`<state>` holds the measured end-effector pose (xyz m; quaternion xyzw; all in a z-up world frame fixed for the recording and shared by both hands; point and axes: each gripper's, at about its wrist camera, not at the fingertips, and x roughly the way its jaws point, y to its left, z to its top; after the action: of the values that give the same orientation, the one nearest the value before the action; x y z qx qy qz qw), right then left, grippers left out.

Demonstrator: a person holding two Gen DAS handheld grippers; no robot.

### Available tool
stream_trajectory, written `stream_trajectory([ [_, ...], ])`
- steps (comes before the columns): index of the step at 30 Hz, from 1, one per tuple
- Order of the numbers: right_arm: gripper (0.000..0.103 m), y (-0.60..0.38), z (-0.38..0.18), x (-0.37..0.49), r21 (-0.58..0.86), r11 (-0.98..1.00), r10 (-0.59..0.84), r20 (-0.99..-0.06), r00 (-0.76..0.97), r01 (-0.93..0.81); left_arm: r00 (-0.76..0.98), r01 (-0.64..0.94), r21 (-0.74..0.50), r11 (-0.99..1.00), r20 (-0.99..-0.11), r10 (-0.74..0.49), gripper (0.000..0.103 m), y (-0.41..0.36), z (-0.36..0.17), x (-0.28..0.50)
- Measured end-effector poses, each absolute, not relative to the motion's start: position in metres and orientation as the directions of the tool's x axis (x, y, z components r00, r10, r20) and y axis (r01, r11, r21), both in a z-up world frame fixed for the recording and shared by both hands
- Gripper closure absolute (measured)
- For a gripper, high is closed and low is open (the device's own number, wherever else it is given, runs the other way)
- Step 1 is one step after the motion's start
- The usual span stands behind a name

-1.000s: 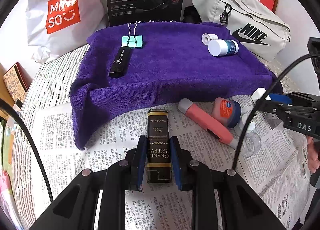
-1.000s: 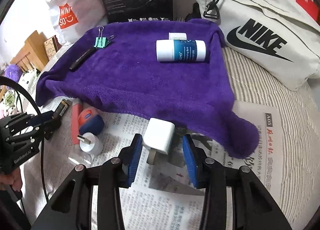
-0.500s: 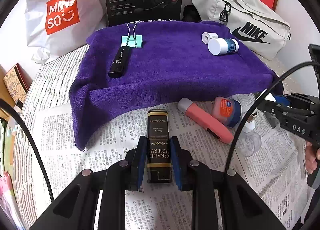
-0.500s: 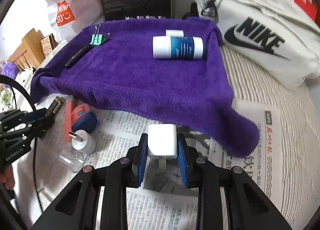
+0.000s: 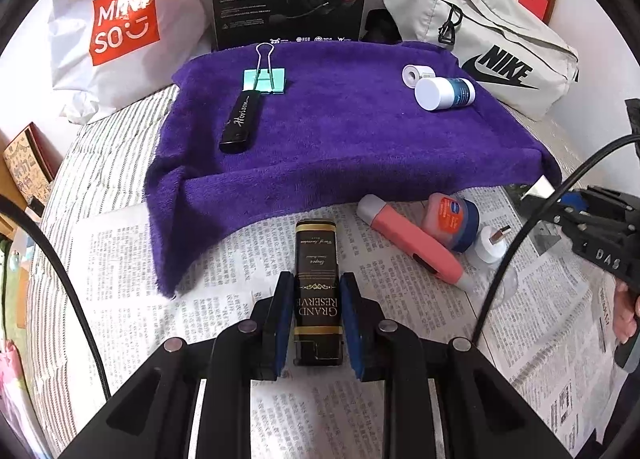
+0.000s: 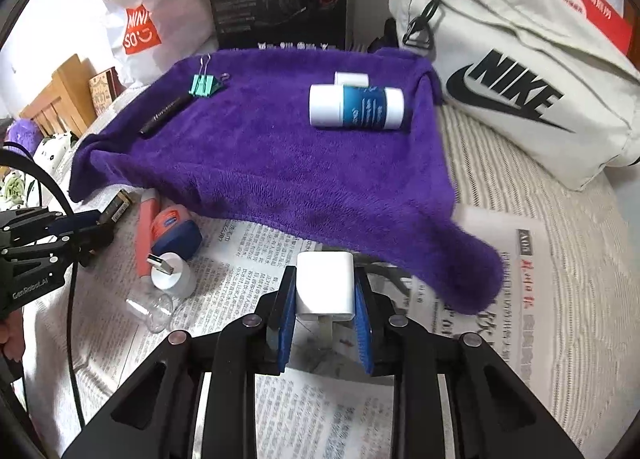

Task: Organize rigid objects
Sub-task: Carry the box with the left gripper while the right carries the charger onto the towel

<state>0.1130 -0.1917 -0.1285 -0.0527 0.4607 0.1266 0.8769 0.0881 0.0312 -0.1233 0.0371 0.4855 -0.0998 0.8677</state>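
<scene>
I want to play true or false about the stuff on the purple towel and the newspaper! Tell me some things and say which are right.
1. The left gripper is shut on the black Grand Reserve box. True.
2. The right gripper holds a red ball. False: it is shut on a white charger plug.
3. The green binder clip lies on the purple towel. True.
4. The pink tube lies on the towel. False: it lies on the newspaper, in front of the towel.
5. The white and blue bottle stands upright. False: it lies on its side on the towel.
</scene>
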Motion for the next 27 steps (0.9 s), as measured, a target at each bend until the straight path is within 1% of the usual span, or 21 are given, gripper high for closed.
stream_trajectory([
  [14, 0.077, -0.198, -0.102, 0.111, 0.059, 0.954, 0.222, -0.800, 0.557, -0.296, 0.546, 0.191, -0.057, 0.980, -0.823, -0.154, 0.081, 0.045, -0.092, 0.081],
  [20, 0.077, -0.197, -0.094, 0.113, 0.059, 0.949, 0.233, -0.792, 0.564, -0.310, 0.565, 0.194, -0.036, 0.980, -0.813, -0.142, 0.081, 0.047, -0.079, 0.086],
  [27, 0.077, -0.203, -0.085, 0.120, 0.066, 0.952, 0.236, -0.781, 0.578, -0.300, 0.575, 0.198, -0.049, 0.979, -0.803, -0.156, 0.081, 0.052, -0.067, 0.097],
])
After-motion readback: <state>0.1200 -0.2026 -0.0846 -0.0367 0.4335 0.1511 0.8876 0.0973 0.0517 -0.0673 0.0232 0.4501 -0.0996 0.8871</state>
